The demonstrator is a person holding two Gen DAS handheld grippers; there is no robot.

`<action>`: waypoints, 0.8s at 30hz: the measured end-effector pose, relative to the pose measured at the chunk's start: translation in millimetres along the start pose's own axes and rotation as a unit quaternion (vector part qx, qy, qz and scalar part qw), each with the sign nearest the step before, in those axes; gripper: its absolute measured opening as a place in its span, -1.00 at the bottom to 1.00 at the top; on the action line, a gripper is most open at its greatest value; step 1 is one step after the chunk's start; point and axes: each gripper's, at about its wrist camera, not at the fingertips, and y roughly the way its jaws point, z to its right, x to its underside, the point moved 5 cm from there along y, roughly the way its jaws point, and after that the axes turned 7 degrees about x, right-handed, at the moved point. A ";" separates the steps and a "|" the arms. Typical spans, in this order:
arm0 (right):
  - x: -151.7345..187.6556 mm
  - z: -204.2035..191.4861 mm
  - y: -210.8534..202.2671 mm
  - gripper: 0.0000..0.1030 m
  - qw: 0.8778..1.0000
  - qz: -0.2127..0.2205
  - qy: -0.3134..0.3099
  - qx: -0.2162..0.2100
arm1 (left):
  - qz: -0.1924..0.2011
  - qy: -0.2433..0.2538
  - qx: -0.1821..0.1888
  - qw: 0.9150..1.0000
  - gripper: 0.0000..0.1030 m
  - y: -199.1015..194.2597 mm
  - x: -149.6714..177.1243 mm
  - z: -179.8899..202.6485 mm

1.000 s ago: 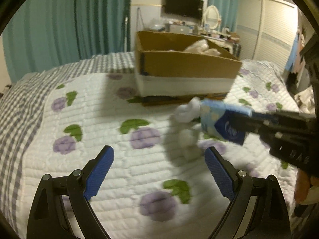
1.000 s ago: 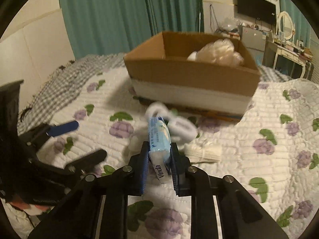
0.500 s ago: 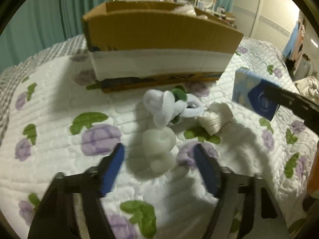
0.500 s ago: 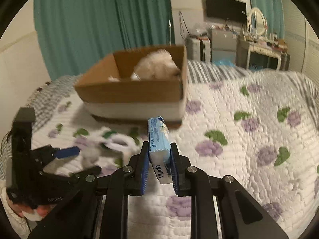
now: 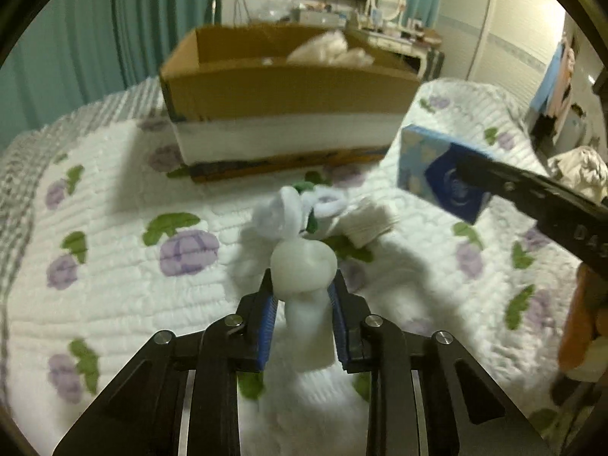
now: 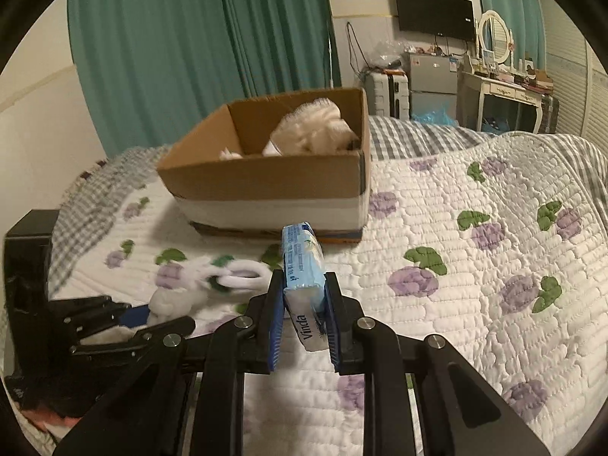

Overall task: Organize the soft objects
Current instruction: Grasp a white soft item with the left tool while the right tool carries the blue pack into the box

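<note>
Box (image 6: 266, 184) already has one fluffy toy (image 6: 315, 129), left gripper (image 5: 302, 288) fingers pinch the white plush (image 5: 304, 262), right gripper (image 6: 304, 296) clamps the tissue pack (image 6: 302, 262), folded cloth (image 5: 370, 220) left on bed.

Quilted bed (image 6: 475, 266): cardboard box (image 6: 266, 178), seemingly plush toy (image 6: 197, 285).

- Both views are dim, lit by warm indoor light, with a yellowish cast over the white quilt (image 6: 475, 205).
- Each picture is a round fisheye with black corners; straight lines bend near the rim.
- In the left wrist view the cardboard box (image 5: 288, 87) is soft with motion blur, and the quilt's flower prints smear toward the lower edge.
- The right wrist view is sharper; the box (image 6: 273, 182) shows crisp edges.
- A dark shadow lies on the quilt at the box's left side.
- The teal curtains (image 6: 197, 57) look evenly lit, without glare.
</note>
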 end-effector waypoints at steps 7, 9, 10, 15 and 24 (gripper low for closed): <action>-5.6 -16.6 -50.2 -0.64 0.999 0.040 -0.011 -0.017 | 0.053 0.019 0.000 0.998 -0.52 -65.4 -10.2 29.4; -11.5 -19.7 -64.4 -0.64 0.998 0.052 -0.012 -0.023 | 0.068 0.029 -0.007 0.997 -0.52 -82.6 -16.0 35.1; -15.1 -21.1 -69.6 -0.64 0.998 0.057 -0.014 -0.026 | 0.076 0.033 -0.011 0.996 -0.52 -91.0 -20.3 37.4; -47.2 -26.4 -98.3 -0.64 0.995 0.093 -0.025 -0.036 | 0.109 0.041 -0.026 0.993 -0.52 -123.0 -45.2 43.5; -109.4 -29.3 -92.6 -0.63 0.991 0.117 -0.048 -0.049 | 0.147 0.045 -0.038 0.987 -0.52 -135.0 -106.6 36.5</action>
